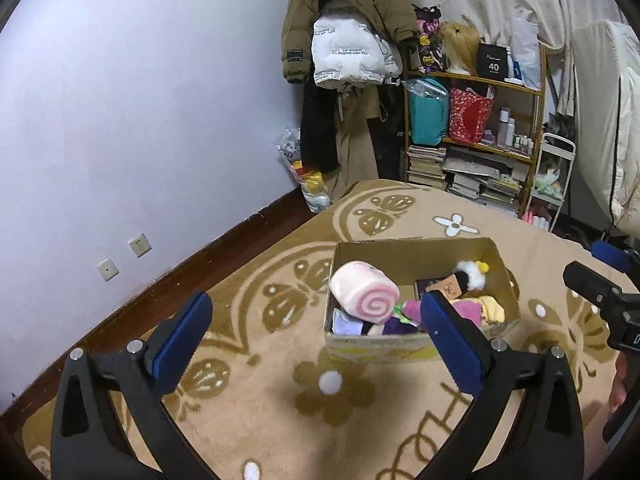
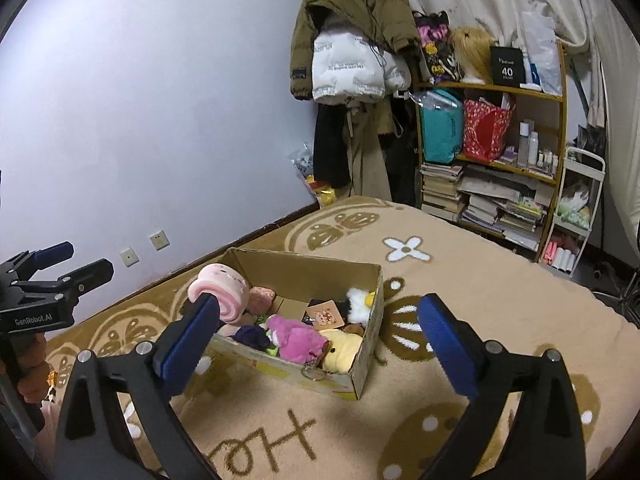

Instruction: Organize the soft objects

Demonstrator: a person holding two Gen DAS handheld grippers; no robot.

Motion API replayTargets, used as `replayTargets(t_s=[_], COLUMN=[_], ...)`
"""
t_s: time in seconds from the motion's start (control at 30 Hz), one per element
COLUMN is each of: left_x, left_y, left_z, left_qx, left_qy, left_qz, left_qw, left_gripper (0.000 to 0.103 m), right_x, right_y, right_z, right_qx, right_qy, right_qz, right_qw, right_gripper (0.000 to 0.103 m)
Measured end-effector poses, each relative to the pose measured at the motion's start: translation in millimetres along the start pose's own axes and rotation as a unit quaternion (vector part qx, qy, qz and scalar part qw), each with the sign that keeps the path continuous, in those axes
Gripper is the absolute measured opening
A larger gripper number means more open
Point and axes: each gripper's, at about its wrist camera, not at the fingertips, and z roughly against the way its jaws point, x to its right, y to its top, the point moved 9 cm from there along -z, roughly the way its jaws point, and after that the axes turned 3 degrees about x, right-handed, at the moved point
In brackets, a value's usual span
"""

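Observation:
A cardboard box (image 1: pixel 416 251) (image 2: pixel 362 374) stands on the patterned beige rug, full of soft toys. A pink swirl-roll plush (image 1: pixel 362 295) (image 2: pixel 220 286) leans at its left end. Beside it lie a magenta plush (image 2: pixel 294 338), a yellow plush (image 2: pixel 342 350) (image 1: pixel 492 307), a purple one (image 2: pixel 252 336) and a white fluffy toy (image 2: pixel 358 300) (image 1: pixel 472 274). My left gripper (image 1: pixel 316 330) hovers above the rug in front of the box, open and empty. My right gripper (image 2: pixel 318 334) hangs open over the box's near side, holding nothing. Each view shows the other gripper at its edge.
A hand (image 2: pixel 34 364) holds the left gripper's handle. A wooden shelf (image 1: pixel 472 80) with bags, books and bottles stands at the back right. Coats (image 1: pixel 352 32) hang by the corner. A white cart (image 2: pixel 576 208) stands right of the shelf. A dark baseboard (image 1: pixel 160 284) runs along the wall.

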Motion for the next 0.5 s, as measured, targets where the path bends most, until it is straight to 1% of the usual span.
replayTargets(t_s=[0.07, 0.17, 0.33, 0.5], left_x=[0, -1, -1, -1], left_y=[-5, -12, -25, -37], left_z=[8, 17, 30, 34], left_qx=[0.004, 0.012, 0.026, 0.028], left_qy=[-0.005, -0.012, -0.012, -0.014], left_qz=[0.004, 0.01, 0.021, 0.023], left_qw=[1.0, 0.9998, 0.9994, 0.9992], left_gripper=[0.103, 0.103, 0.103, 0.103], right_x=[-3, -9, -13, -11], right_y=[-3, -9, -20, -32], right_z=[9, 17, 28, 36], right_qx=[0.007, 0.007, 0.019, 0.031], right_qy=[0.001, 0.009, 0.0, -0.001], right_qz=[0.005, 0.01, 0.024, 0.016], right_qw=[1.0, 1.0, 1.0, 0.999], right_gripper=[0.103, 0.103, 0.103, 0.103])
